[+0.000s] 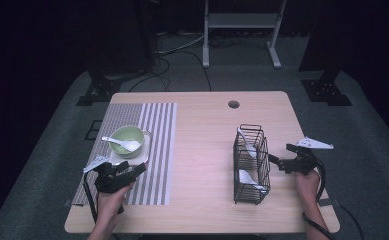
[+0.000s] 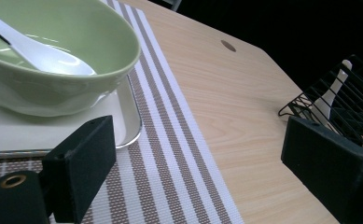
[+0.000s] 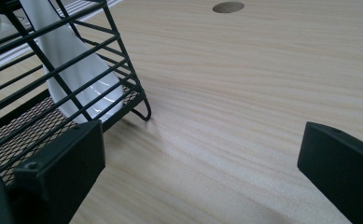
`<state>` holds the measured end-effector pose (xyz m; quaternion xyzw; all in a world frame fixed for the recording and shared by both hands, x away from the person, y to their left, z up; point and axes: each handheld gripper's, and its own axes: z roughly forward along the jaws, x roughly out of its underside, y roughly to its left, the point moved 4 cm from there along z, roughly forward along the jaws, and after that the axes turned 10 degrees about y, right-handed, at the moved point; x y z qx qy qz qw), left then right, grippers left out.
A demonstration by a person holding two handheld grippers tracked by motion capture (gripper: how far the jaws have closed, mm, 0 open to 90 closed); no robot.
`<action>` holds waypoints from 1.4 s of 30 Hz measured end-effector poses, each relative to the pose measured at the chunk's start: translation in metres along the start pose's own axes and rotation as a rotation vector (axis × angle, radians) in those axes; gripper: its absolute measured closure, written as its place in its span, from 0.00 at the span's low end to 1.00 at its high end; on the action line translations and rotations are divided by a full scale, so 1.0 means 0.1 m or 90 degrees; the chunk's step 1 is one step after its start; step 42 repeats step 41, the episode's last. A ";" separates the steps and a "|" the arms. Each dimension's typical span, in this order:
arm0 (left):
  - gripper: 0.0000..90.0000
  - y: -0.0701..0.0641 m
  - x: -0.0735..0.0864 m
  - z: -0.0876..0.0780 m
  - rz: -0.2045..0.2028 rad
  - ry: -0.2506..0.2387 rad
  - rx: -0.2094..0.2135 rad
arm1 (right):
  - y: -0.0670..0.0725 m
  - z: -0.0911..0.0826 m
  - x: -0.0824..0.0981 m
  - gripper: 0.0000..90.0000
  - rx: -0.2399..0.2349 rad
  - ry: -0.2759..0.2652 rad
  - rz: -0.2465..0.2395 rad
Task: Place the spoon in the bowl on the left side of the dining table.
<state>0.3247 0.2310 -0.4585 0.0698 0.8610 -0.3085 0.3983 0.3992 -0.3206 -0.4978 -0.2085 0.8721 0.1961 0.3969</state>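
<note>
A green bowl with a white spoon in it sits on a pale tray on the striped placemat. My left gripper stands open just below the tray, nothing between its jaws. In the left gripper view the bowl and spoon are close ahead on the left. A black wire basket holds two white spoons. My right gripper is open beside the basket's right side; the right gripper view shows a spoon behind the wires.
The wooden table has a round cable hole near its far edge. Bare wood lies between the placemat and the basket. Beyond the table stand dark stands, cables and a white frame on grey carpet.
</note>
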 end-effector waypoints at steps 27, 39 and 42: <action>0.10 -0.27 0.14 0.21 0.038 0.031 0.030 | 0.00 0.00 0.00 0.00 0.000 -0.001 -0.002; 0.10 -0.39 0.24 0.27 0.089 0.044 0.036 | 0.00 0.00 0.00 0.00 0.000 -0.001 -0.003; 0.10 -0.40 0.24 0.28 0.090 0.044 0.037 | 0.00 0.00 0.00 0.00 -0.001 -0.001 -0.002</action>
